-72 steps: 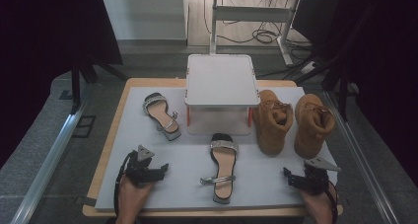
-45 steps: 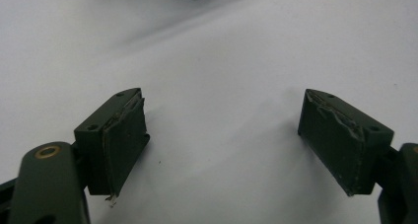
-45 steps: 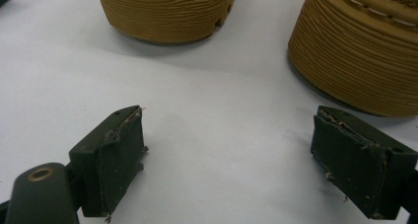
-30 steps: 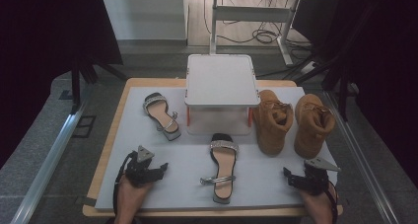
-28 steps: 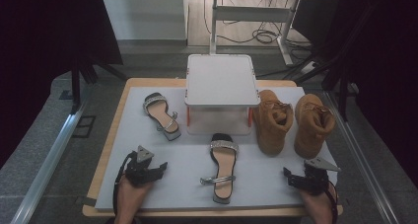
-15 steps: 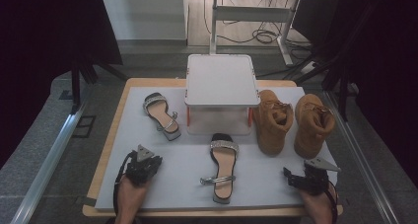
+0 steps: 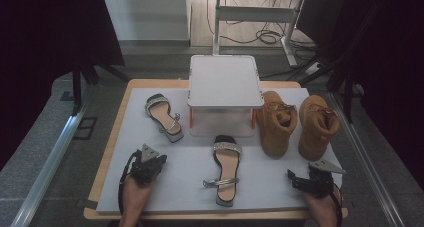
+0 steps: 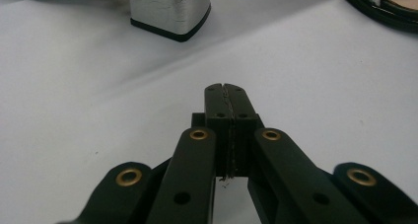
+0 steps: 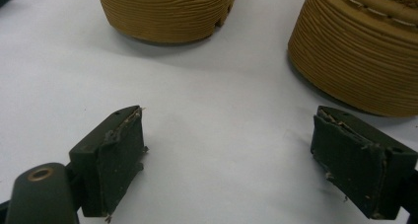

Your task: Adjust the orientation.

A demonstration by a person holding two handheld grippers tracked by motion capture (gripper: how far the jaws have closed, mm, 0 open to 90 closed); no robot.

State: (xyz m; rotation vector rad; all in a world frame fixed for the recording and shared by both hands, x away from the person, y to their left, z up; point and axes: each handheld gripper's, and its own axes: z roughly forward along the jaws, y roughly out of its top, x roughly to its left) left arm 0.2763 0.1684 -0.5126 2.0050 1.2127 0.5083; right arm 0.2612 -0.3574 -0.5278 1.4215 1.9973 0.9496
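Now left tool (image 7: 159,159) jaws just closed, empty; right unmoved

From my console, the silver block heel (image 8: 169,12) is cut off by the top edge of the left gripper view, its shoe unidentifiable. Both tan boots (image 9: 167,12) lose their uppers beyond the right gripper view's frame.

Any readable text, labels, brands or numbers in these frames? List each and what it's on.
None readable.
Tan boots: no brand mark or tag legible.
Sandals: no print visible on the insoles.
White stand: plain top, no label.
Left gripper and right gripper: black fingers with brass rivets, no markings.
White mat: blank.
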